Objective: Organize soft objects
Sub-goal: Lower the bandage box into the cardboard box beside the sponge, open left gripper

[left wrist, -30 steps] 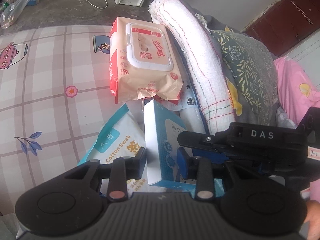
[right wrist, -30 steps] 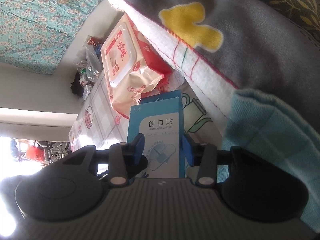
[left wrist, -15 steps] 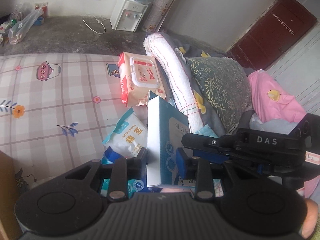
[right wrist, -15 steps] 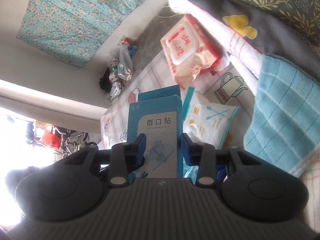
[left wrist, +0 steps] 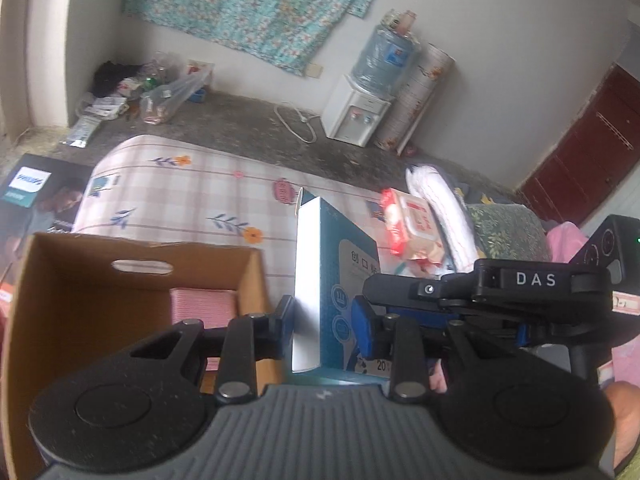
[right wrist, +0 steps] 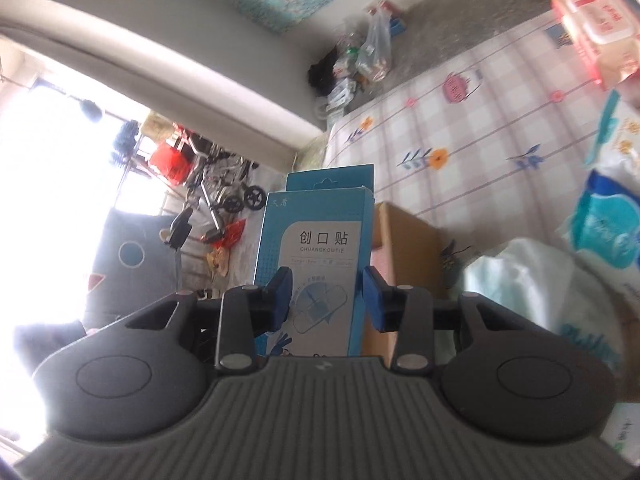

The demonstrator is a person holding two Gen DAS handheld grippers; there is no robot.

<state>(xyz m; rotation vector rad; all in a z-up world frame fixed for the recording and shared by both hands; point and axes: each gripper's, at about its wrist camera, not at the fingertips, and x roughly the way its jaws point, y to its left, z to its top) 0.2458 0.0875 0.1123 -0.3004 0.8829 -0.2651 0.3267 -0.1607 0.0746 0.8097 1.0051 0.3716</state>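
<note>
Both of your grippers pinch the same blue box [left wrist: 320,280] — left gripper [left wrist: 322,320] across its narrow sides, right gripper [right wrist: 326,294] across its printed face. The cardboard carton [left wrist: 256,280] sits just beside it, a pink cloth [left wrist: 202,308] inside.

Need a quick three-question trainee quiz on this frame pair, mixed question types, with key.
1. True or false: both the left hand-held gripper and the right hand-held gripper grip the blue-and-white cardboard plaster box.
2. What already lies inside the open brown cardboard carton? A) pink striped folded cloth B) water bottle C) nothing
3. Fill in: the red-and-cream wet-wipe pack lies on the ____ tablecloth.

Key: 1 true; 2 A, the pink striped folded cloth; 3 checked floral.
</note>
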